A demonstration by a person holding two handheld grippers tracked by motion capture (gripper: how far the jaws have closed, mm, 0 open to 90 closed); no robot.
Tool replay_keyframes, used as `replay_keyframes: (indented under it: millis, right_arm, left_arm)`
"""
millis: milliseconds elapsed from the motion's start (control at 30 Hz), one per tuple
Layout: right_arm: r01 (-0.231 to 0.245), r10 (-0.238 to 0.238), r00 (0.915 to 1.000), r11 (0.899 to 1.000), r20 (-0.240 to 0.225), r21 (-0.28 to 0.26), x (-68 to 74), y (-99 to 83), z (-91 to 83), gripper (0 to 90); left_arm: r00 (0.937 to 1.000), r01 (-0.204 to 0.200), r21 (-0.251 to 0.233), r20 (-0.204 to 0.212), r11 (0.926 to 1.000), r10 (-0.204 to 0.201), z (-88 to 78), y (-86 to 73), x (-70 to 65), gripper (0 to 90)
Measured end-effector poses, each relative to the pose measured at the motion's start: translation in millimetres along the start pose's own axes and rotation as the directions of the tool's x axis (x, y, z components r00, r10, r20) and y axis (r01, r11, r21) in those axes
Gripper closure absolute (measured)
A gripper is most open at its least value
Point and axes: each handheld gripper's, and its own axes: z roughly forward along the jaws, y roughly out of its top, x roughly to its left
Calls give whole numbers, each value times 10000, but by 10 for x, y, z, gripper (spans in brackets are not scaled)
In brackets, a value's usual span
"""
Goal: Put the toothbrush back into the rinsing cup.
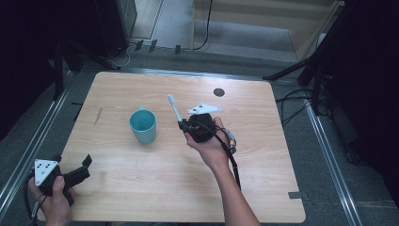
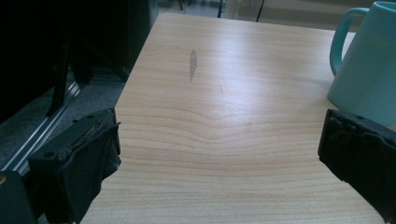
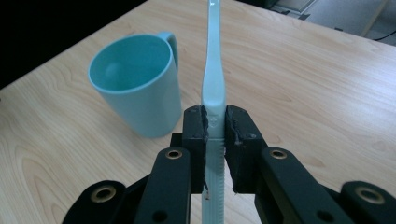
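A teal mug stands upright and empty on the wooden table, left of centre. My right gripper is just right of the mug, shut on the handle of a pale blue toothbrush whose head points up and away. In the right gripper view the toothbrush is pinched between the pads, with the mug close on the left. My left gripper rests at the table's near left corner, open with nothing between its fingers. The left gripper view has the mug at the right edge.
A small dark round hole lies in the tabletop at the back right. A faint grey smear marks the wood left of the mug. Metal rails and cables run along the floor beside the table's edges.
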Motion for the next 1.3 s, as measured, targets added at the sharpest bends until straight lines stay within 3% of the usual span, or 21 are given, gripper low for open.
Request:
replay_keyframes:
  millis: [367, 633, 1100, 1300]
  right_arm:
    - [-355, 356, 9994, 9971, -5, -669, 100, 215, 75, 792]
    - [-179, 170, 9998, 9961, -114, -859, 218, 391, 166, 793]
    - [-375, 269, 9980, 9809, -577, -1910, 414, 618, 401, 792]
    - [-711, 497, 9945, 9668, -923, -2453, 462, 656, 498, 791]
  left_arm:
    - [10000, 8, 35, -6, 10000, -8, 3, 1, 1, 0]
    - [9998, -212, 60, -56, 9998, 213, 3, 1, -21, 0]
    - [9998, -185, 87, -53, 9998, 185, 6, 3, -17, 0]
    - [9998, -188, 86, -55, 9998, 188, 9, 3, -17, 0]
